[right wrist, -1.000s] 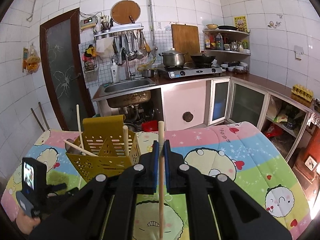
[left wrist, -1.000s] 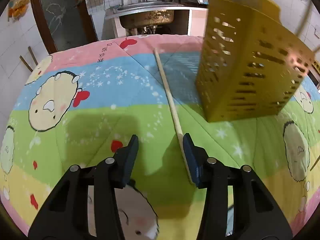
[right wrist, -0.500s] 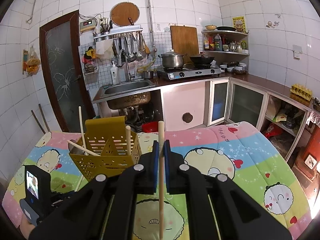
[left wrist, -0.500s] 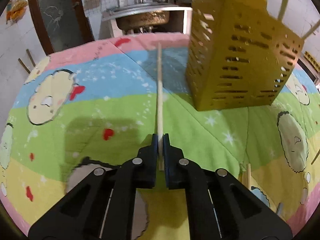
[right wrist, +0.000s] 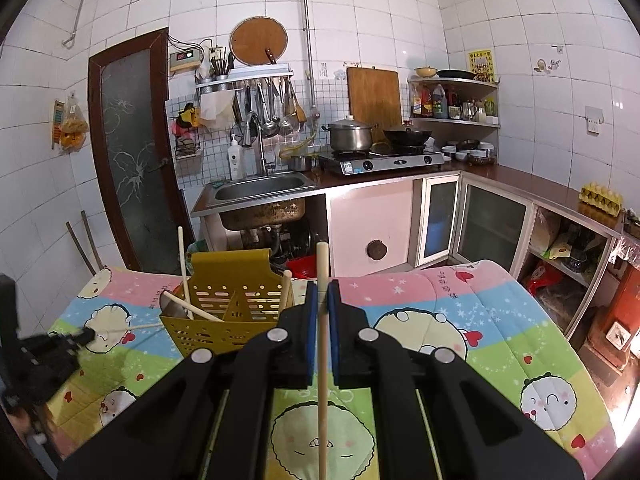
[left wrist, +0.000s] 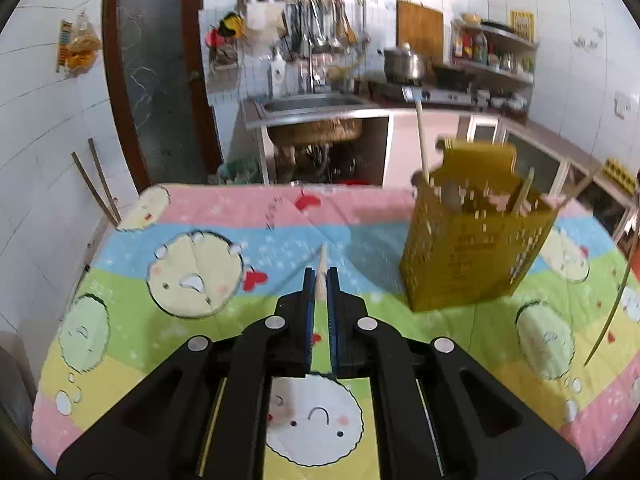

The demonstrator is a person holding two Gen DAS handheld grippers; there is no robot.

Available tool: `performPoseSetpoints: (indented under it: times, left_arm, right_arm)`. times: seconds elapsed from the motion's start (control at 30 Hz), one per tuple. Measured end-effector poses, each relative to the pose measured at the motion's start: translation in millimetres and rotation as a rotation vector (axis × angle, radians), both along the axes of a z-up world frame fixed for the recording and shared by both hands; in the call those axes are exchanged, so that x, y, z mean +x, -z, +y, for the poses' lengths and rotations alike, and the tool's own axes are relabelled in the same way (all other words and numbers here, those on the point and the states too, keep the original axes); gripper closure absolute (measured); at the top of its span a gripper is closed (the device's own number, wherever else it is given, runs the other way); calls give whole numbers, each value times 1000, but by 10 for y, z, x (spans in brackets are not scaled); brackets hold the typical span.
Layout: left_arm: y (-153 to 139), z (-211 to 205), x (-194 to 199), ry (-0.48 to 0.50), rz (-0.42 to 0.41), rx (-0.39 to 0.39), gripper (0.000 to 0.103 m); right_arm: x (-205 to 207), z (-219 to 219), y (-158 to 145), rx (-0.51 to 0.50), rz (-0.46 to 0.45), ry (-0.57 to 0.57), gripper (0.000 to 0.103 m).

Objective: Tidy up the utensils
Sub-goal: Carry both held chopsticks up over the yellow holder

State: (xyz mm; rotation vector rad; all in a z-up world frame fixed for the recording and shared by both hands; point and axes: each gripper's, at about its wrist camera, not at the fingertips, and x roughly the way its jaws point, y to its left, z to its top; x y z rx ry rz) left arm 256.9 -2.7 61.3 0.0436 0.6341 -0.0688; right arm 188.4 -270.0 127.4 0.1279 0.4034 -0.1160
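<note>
Two chopsticks are gripped, one in each gripper. The left gripper point(left wrist: 321, 276) has its jaws closed on a pale wooden chopstick point(left wrist: 322, 258), whose tip pokes out just past the blue pads, above the blanket point(left wrist: 168, 360). The right gripper point(right wrist: 322, 290) has its jaws closed on a second chopstick point(right wrist: 322, 264), round-ended, upright, running from above the pads down between the black arms.

The holder point(left wrist: 476, 248) is mustard yellow, boxy, slotted on its sides, with a taller back flap and an inner divider. It stands on the blanket toward the far edge, to the right of the left gripper. Several sticks already lean in it, one tall and nearly upright at its left corner.

The blanket lies bare to the left of the holder and in front of it. Behind its far edge is a gap, then the sink point(right wrist: 260, 186) and cabinets point(right wrist: 372, 224).
</note>
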Motion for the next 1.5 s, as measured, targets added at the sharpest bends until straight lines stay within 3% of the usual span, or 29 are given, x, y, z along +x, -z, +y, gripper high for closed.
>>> performPoseSetpoints:
  times: [0.53, 0.87, 1.03, 1.3, 1.5]
  left_arm:
    - [-578, 111, -372, 16, -134, -47, 99]
    - [-1210, -20, -611, 85, -243, -69, 99]
    - [-1441, -218, -520, 133, -250, -79, 99]
    - [-1532, -473, -339, 205, -222, -83, 99]
    - [-1326, -587, -234, 238, -176, -74, 99]
  right_arm:
    - [-162, 60, -189, -12, -49, 8, 97]
    - [-249, 140, -631, -12, -162, -14, 97]
    - [-89, 216, -882, -11, -235, -39, 97]
    - [323, 183, -1149, 15, -349, -25, 97]
    - [719, 174, -1003, 37, -359, -19, 97]
